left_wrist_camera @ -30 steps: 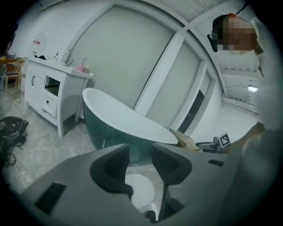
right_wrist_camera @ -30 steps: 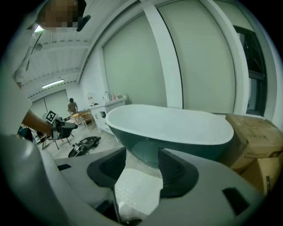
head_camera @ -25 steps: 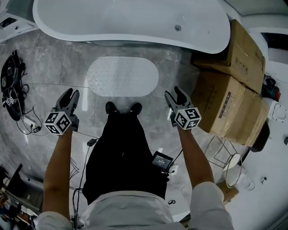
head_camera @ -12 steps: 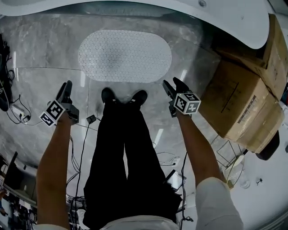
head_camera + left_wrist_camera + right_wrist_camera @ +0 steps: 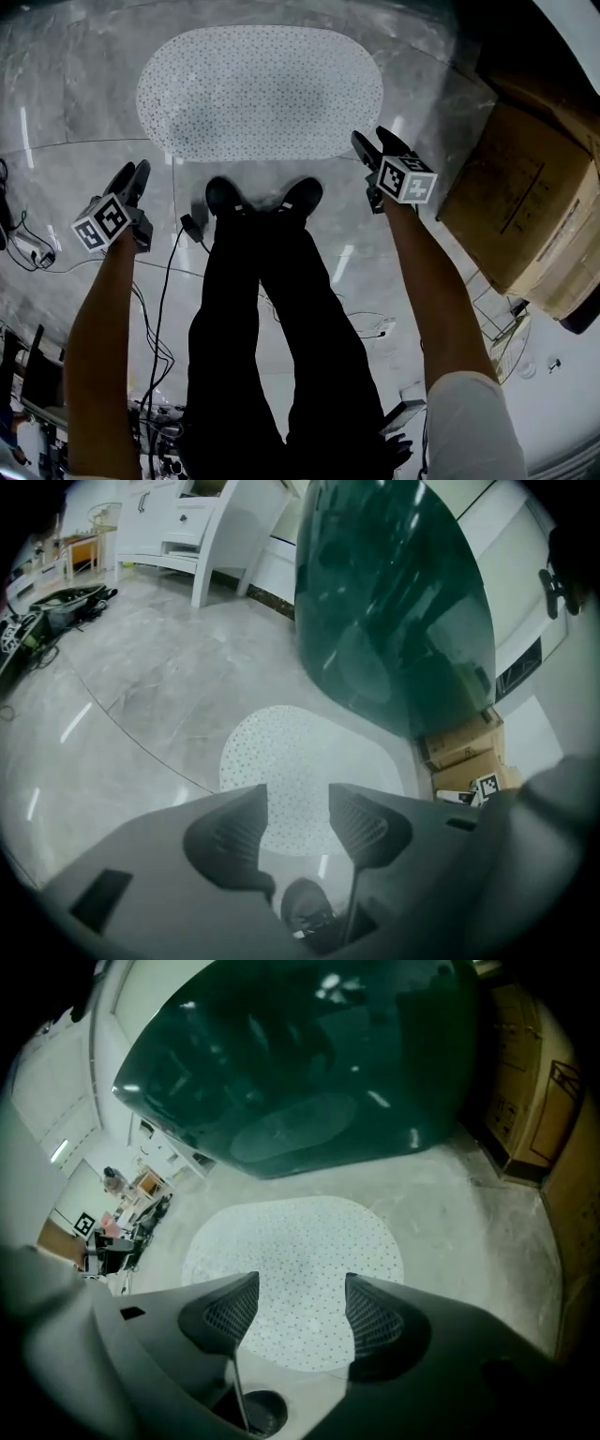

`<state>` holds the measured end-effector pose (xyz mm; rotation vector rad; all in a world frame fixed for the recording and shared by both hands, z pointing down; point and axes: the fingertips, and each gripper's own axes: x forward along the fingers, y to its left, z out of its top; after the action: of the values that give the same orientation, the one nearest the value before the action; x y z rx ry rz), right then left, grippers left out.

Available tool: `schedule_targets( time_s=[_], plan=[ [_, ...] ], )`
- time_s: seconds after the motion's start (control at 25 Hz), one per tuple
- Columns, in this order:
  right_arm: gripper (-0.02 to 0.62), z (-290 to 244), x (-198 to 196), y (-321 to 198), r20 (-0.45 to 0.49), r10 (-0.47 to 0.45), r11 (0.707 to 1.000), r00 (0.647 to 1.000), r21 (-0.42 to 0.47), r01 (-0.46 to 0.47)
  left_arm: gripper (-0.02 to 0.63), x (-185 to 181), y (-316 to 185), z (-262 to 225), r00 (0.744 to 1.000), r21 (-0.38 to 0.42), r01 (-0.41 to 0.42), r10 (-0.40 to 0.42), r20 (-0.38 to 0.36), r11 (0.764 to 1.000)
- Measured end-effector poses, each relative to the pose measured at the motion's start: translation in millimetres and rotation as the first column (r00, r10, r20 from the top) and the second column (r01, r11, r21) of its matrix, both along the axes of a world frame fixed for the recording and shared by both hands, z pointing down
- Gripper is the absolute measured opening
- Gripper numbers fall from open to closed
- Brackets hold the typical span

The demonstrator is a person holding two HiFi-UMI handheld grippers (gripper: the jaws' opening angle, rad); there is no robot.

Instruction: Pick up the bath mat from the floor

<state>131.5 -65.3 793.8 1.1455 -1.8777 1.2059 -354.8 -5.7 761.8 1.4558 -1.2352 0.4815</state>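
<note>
Empty, just-opening tool over bath mat

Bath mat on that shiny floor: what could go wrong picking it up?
The bath mat lies flat on the floor, so the left gripper and right gripper, jaws just opening and empty, may slip off its thin edge. The shoes stand near its edge and could pin it. The cable beside them might snag a foot.

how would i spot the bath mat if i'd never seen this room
Start at the grey marble floor beside the cardboard boxes. Just ahead of the person's black shoes lies the bath mat: a flat, pale oval dotted all over, unlike the veined tiles around it.
</note>
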Motion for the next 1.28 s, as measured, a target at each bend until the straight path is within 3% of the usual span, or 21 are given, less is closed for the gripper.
schedule_targets(
  time_s=[0.24,0.76,1.28],
  plan=[
    [0.290,55,27,-6,-0.053,0.048,0.999,0.997,0.012,-0.047,0.229,-6,-18,70,0.986,-0.039,-0.118,0.122,0.112,0.992],
    [0.334,151,72,-26,-0.179,0.011,1.000,0.984,0.016,-0.008,0.304,-43,-40,176,0.949,-0.119,-0.170,0.195,0.249,0.978],
    [0.336,163,77,-27,-0.301,-0.019,1.000,0.953,-0.012,0.017,0.315,-44,-43,200,0.901,-0.165,-0.193,0.242,0.360,0.967]
  ],
)
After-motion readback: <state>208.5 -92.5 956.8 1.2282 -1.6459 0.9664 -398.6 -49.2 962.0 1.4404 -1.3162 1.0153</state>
